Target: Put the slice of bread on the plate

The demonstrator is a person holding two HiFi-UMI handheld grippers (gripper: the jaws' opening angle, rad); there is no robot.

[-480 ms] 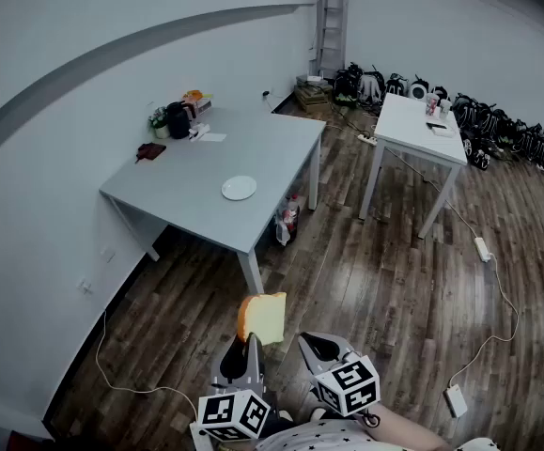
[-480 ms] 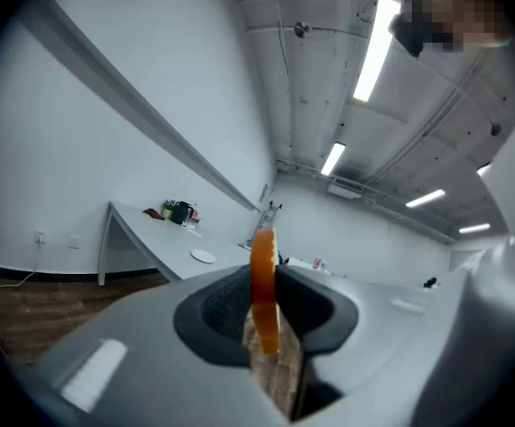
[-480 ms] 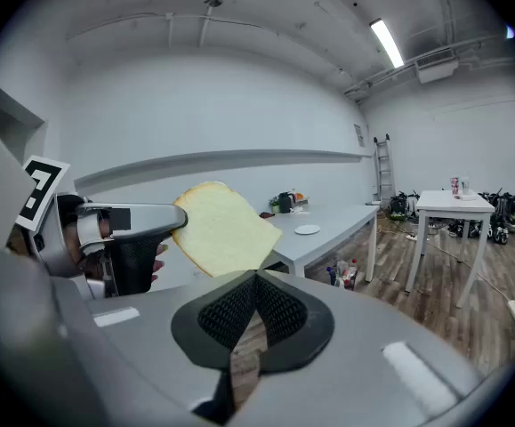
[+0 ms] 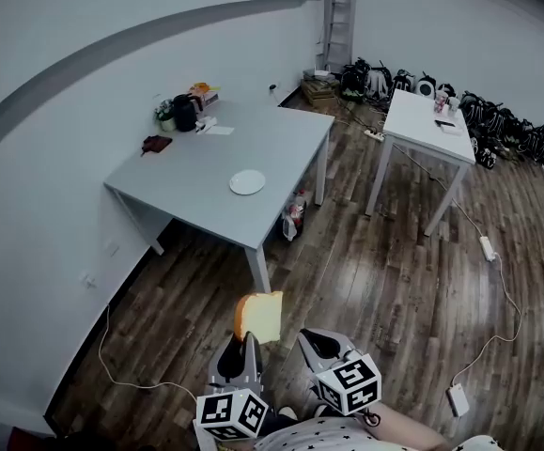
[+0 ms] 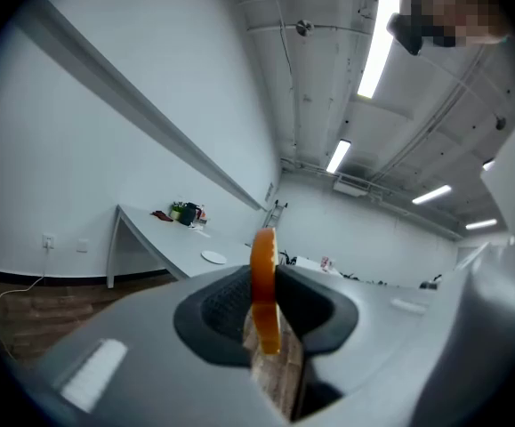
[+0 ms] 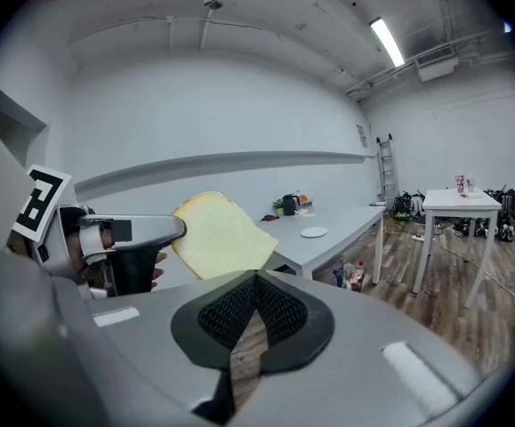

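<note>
A slice of bread with an orange-brown crust stands upright above the wooden floor, and my left gripper is shut on its lower edge. In the left gripper view the bread is edge-on between the jaws. A small white plate lies on the grey table far ahead, near its front right edge; the plate also shows in the left gripper view. My right gripper hangs beside the left one, shut and holding nothing. In the right gripper view the bread is up and to the left.
Dark items and a kettle crowd the grey table's far corner. A white table stands to the right, a ladder leans on the back wall, and bags line the wall. Cables and a power strip lie on the floor.
The head view has shifted a little, so the grey table and plate sit slightly further right and up. Both grippers and the bread keep their places in the picture.
</note>
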